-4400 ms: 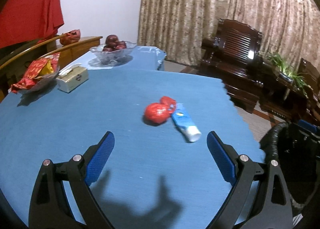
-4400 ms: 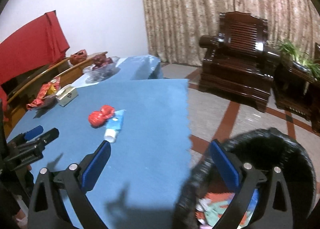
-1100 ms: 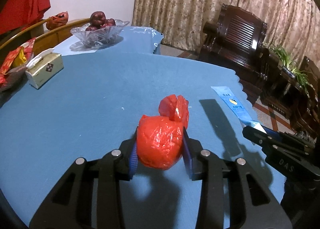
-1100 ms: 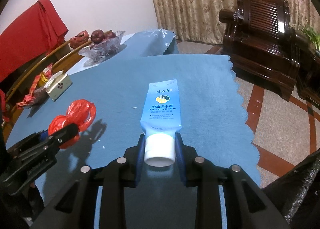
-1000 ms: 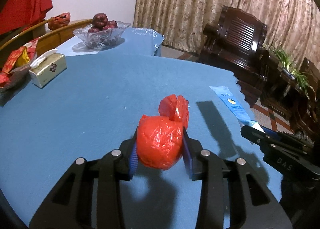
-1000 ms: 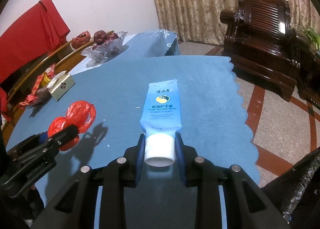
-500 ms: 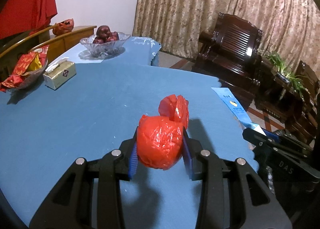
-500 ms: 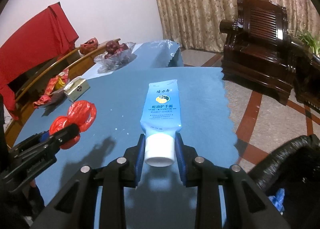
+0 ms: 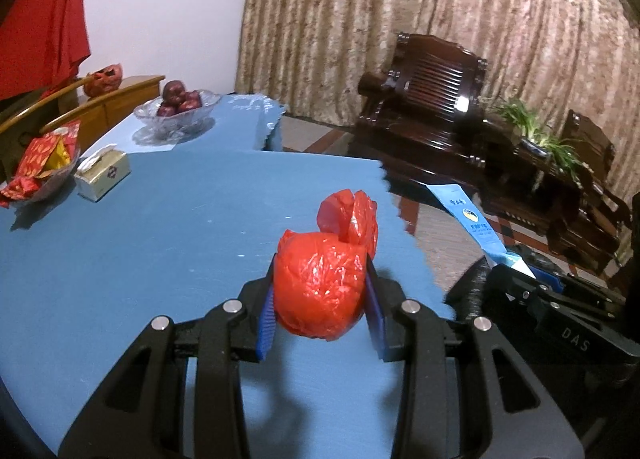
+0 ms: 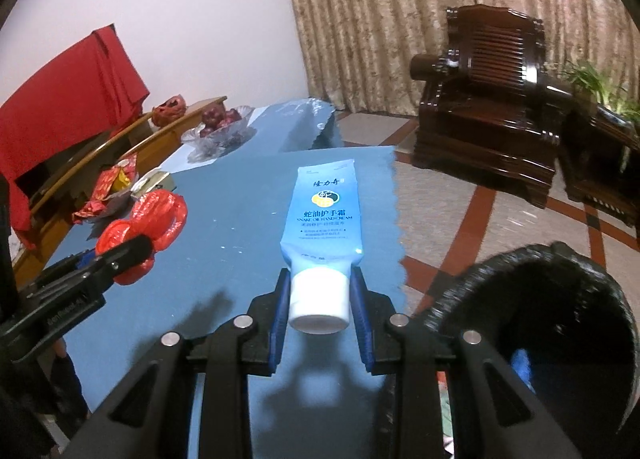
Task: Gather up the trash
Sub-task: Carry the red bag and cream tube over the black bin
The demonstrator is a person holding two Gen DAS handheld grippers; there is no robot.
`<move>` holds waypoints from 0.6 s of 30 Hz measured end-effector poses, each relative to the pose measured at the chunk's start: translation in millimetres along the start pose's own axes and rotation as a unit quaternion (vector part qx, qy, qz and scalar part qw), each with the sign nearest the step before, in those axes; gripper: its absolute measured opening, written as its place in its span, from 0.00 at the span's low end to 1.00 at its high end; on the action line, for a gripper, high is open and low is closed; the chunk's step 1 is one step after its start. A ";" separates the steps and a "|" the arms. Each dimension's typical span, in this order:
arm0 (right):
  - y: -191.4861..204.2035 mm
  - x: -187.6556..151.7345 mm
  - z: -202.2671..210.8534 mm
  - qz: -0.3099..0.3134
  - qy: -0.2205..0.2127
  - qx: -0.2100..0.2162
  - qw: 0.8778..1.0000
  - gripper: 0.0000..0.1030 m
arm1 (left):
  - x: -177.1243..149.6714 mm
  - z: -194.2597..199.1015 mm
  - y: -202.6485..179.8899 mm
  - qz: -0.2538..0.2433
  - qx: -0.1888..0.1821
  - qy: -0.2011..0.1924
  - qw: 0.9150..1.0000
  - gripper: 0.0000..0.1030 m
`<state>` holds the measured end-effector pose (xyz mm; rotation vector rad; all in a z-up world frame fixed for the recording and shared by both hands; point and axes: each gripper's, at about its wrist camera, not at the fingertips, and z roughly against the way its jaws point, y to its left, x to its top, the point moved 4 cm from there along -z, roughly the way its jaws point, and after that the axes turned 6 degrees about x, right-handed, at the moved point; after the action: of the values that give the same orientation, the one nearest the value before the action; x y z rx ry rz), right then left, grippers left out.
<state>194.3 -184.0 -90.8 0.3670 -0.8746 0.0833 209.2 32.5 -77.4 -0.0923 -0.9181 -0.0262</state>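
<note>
My left gripper (image 9: 320, 299) is shut on a crumpled red plastic bag (image 9: 322, 279), held above the blue tablecloth (image 9: 160, 239) near its right edge. The right wrist view shows that same red plastic bag (image 10: 140, 227) at the left. My right gripper (image 10: 320, 299) is shut on the white cap of a blue hand cream tube (image 10: 324, 215), which points away over the table edge. The blue hand cream tube (image 9: 472, 223) also shows at the right of the left wrist view. A bin lined with a black bag (image 10: 540, 315) stands open on the floor at the lower right.
At the table's far left are a tissue box (image 9: 104, 171), a dish of red packets (image 9: 40, 167) and a glass bowl of apples (image 9: 176, 111). Dark wooden armchairs (image 10: 488, 123) and a potted plant (image 9: 536, 127) stand on the tiled floor before the curtain.
Both grippers have risen and drawn back toward the table's right edge with their loads still held. The black-lined bin has come into view at the lower right.
</note>
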 end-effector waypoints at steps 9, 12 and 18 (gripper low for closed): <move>-45.5 -13.5 49.3 -0.022 -0.017 -0.046 0.999 0.28 | -7.3 13.2 -68.8 -0.039 -0.053 -0.004 0.998 0.35; -64.4 -18.1 64.6 -0.033 -0.022 -0.063 0.997 0.28 | -11.2 11.7 -89.1 -0.051 -0.069 -0.001 0.996 0.35; -97.3 -30.6 84.9 -0.053 -0.026 -0.096 0.994 0.28 | -22.6 -0.1 -136.3 -0.083 -0.106 0.012 0.991 0.35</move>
<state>133.6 -302.1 -91.9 0.2368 -0.9049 -0.1085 187.1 -103.6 -86.0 -0.2114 -0.8957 -0.2790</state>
